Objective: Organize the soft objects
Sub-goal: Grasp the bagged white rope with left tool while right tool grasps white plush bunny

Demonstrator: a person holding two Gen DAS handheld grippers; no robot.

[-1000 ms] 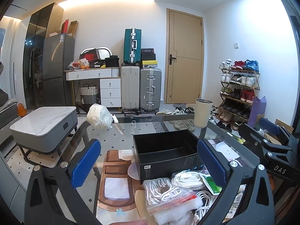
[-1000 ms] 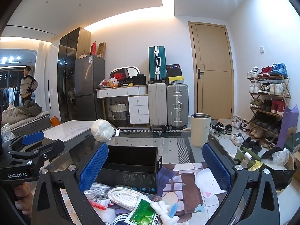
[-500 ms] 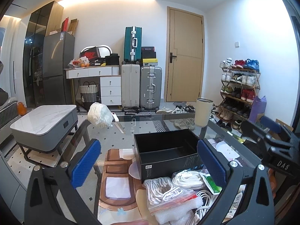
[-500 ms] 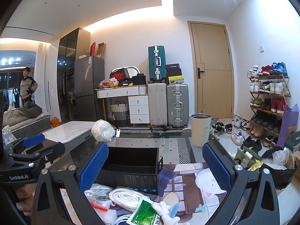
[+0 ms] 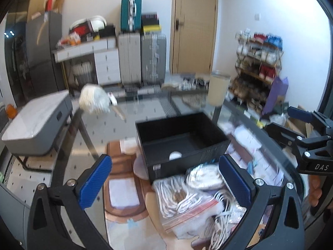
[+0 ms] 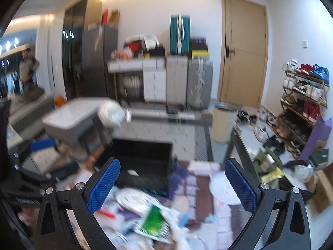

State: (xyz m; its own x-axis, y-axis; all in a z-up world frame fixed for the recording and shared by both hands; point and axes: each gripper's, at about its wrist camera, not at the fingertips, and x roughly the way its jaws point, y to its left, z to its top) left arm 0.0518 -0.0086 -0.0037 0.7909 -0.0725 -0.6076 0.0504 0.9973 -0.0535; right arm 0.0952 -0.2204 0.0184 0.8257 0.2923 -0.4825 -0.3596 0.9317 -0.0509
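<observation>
Both claws lower now, gaping, over bagged white rope coils (image 5: 183, 195), blurred.

We note a heap of soft things on the glass table, low and centre-right in the left wrist view. A clear zip bag (image 5: 183, 203) with a red seal strip holds coiled white rope, lying flat. Just behind it, another white rope coil (image 5: 205, 176) in plastic rests against the front wall of the open black box (image 5: 183, 141), mid-frame; the box shows only a small white patch on its floor. Loose white cord (image 5: 222, 227) trails lower right. In the right wrist view, bottom centre, a green packet (image 6: 154, 218) lies tilted on the blurred pile. A white bagged bundle (image 5: 94, 102) sits apart, upper left.
</observation>
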